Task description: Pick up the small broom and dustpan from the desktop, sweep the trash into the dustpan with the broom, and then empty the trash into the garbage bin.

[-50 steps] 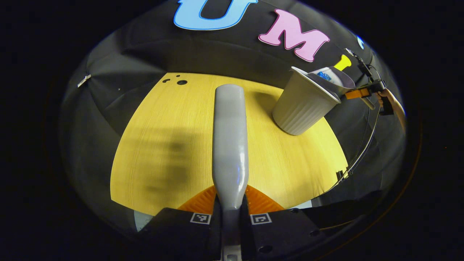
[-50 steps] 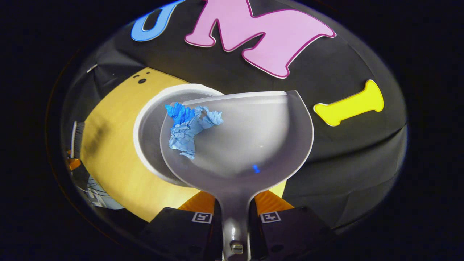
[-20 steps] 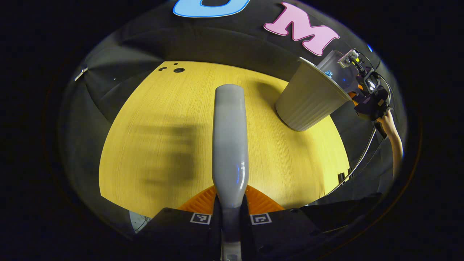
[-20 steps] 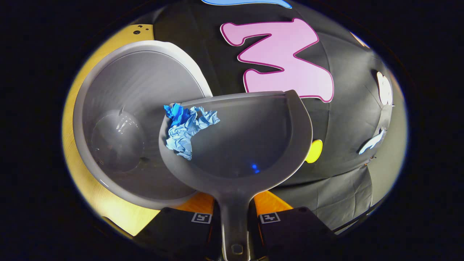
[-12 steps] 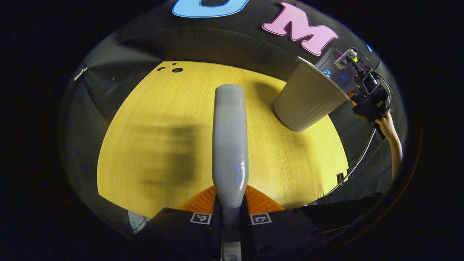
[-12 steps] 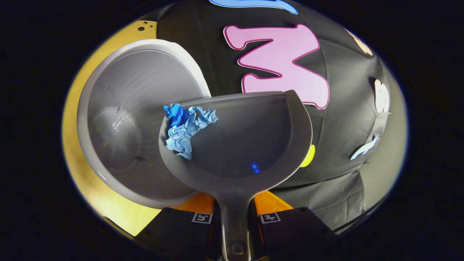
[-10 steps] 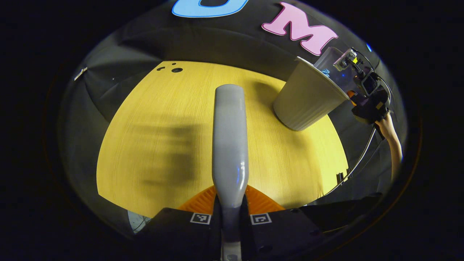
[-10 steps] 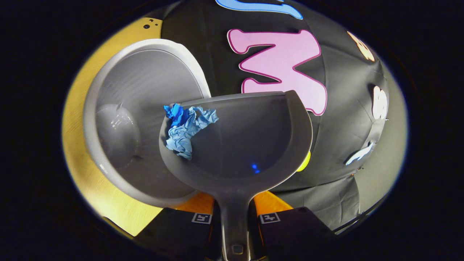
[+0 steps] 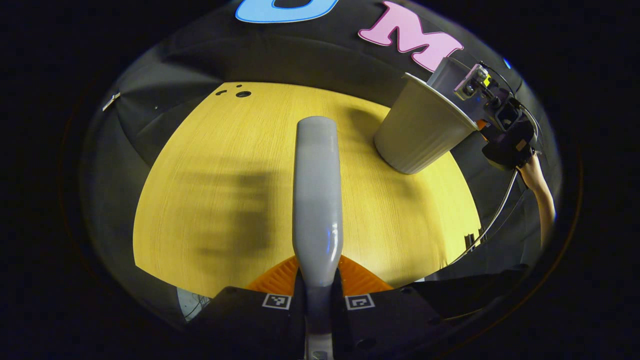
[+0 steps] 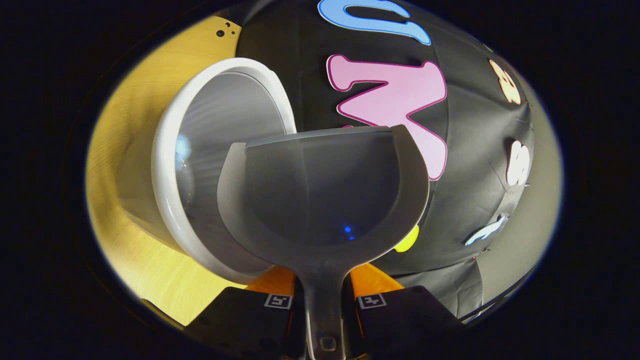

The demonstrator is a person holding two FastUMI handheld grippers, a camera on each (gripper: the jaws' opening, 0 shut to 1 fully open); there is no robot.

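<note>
In the left gripper view, the left gripper (image 9: 318,295) has its jaws clamped on the grey broom (image 9: 317,195), whose handle runs straight up the middle of the picture above the desktop (image 9: 225,165). The desktop is a yellow wood-grain board with a few small dark holes near its far left corner and soft blurred shadows on its left half. Black cloth hangs behind and around it as the booth's wall. At the far right of the board stands the white ribbed garbage bin (image 9: 420,135). Over its rim the dustpan (image 9: 445,77) is tipped, held by the right gripper (image 9: 492,112) with a person's forearm and a cable trailing below it.

In the right gripper view, the right gripper (image 10: 323,300) is closed on the dustpan's (image 10: 320,200) handle, both fingers pressing its sides. The pan's bowl looks bare, with just a small blue glint low inside. Its left edge overlaps the mouth of the garbage bin (image 10: 172,150), which sits on the desktop (image 10: 125,125). The bin's inside is dim, so what lies in it cannot be made out. Black cloth covers the right half, with a pale wall at the far right edge.
</note>
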